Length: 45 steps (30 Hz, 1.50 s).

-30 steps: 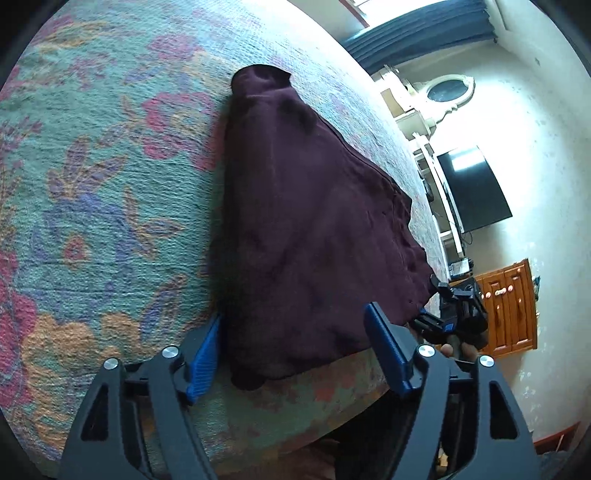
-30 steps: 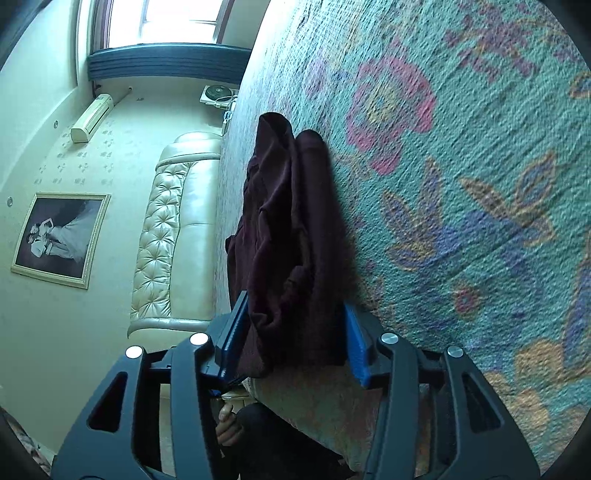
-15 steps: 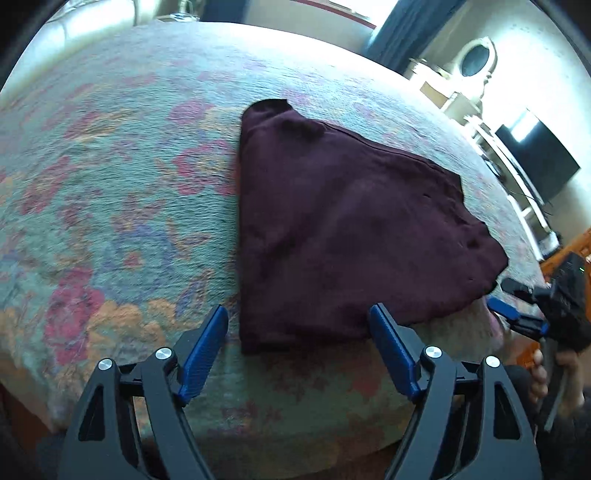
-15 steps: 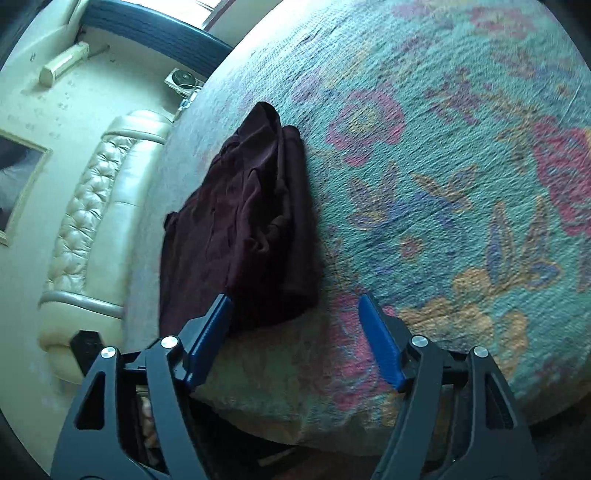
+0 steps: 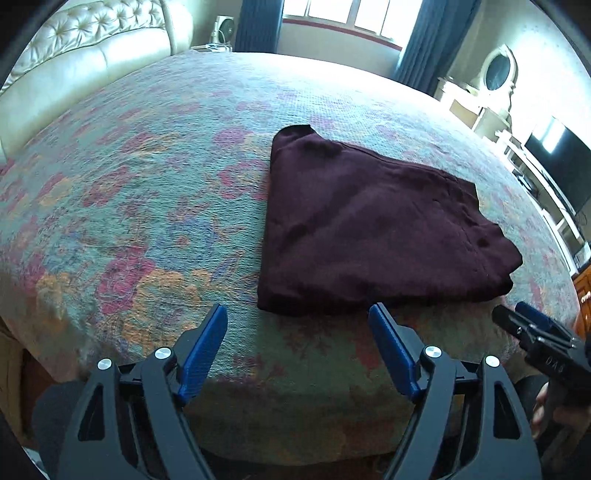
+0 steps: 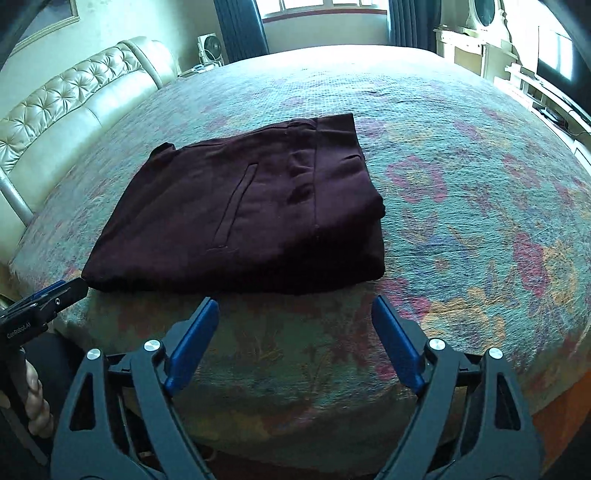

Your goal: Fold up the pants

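Dark maroon pants (image 5: 369, 229) lie folded in a flat stack near the front edge of a bed with a floral cover (image 5: 147, 184). They also show in the right wrist view (image 6: 251, 206), pocket seam up. My left gripper (image 5: 297, 317) is open and empty, just short of the stack's near left corner. My right gripper (image 6: 293, 310) is open and empty, just short of the stack's near right edge. Each gripper shows at the edge of the other's view: the right one (image 5: 532, 325) and the left one (image 6: 55, 295).
A cream tufted headboard (image 6: 66, 107) runs along the left side of the bed. A window with dark curtains (image 6: 325, 7) is at the back. A white dresser with an oval mirror (image 5: 491, 85) and a television (image 5: 557, 162) stand at the right.
Both grippers have let go of the pants, opened wider and pulled back and up from the bed's edge. The folded pants now lie flat and free on the cover.
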Each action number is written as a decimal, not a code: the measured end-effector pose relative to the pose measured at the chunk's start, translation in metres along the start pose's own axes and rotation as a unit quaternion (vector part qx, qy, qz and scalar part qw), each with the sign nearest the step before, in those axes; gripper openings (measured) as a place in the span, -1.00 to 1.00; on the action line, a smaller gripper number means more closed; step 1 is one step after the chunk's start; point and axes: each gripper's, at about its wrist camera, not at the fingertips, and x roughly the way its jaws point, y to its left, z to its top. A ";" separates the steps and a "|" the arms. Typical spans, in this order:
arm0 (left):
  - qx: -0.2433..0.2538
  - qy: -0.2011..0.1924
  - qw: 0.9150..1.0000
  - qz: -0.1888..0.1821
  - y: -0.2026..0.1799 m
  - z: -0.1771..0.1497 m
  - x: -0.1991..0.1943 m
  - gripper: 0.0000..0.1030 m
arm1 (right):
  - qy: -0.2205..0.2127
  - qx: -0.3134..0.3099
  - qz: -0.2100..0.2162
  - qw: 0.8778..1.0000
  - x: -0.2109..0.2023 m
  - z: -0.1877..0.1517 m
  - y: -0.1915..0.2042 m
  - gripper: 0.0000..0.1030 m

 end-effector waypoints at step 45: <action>0.059 -0.041 0.996 0.055 -0.020 -0.007 -0.006 0.65 | 0.023 0.008 0.004 1.000 0.014 -0.009 0.009 0.69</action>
